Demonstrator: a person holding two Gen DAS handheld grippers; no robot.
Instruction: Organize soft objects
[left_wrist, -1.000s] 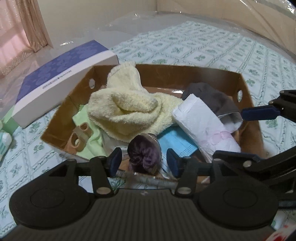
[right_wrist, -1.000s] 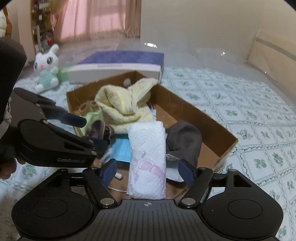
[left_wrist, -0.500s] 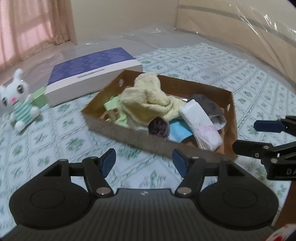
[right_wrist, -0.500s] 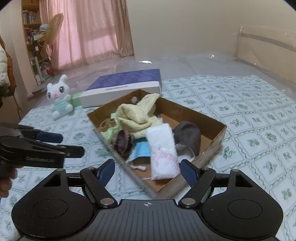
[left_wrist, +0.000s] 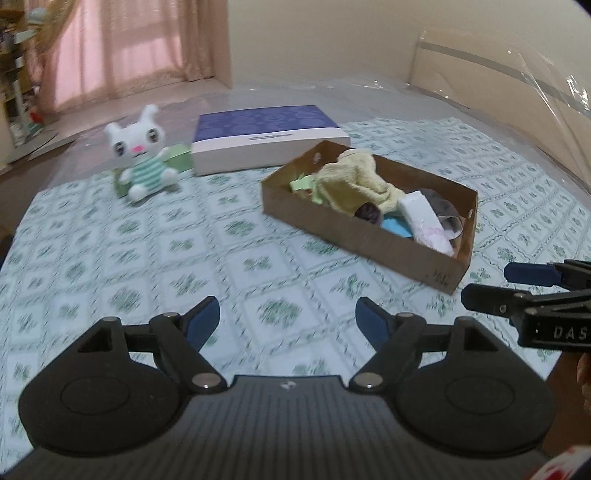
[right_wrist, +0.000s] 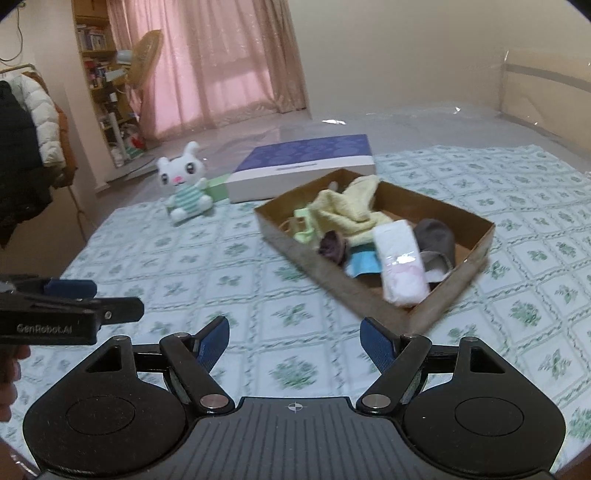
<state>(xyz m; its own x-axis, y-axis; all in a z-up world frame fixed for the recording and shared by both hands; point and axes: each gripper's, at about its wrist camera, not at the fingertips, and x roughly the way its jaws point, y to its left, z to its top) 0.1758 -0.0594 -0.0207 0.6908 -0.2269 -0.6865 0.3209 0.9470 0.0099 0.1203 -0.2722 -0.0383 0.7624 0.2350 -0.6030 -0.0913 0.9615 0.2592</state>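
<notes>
The shallow brown cardboard box (right_wrist: 458, 288) holds a crumpled yellow towel (right_wrist: 347, 210), a white wrapped pad (right_wrist: 400, 258) and a grey sock (right_wrist: 436, 240) (all jumbled). The left gripper (left_wrist: 288, 317) has just been opening, nothing between its jaws; the right gripper (right_wrist: 293, 338) gapes empty.

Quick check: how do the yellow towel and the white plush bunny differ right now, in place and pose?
The yellow towel lies crumpled inside the cardboard box, heaped over other soft items; the white plush bunny sits upright outside it on the patterned sheet. The towel is plain pale yellow; the bunny is white with a green striped body. Neither is held by a gripper.
</notes>
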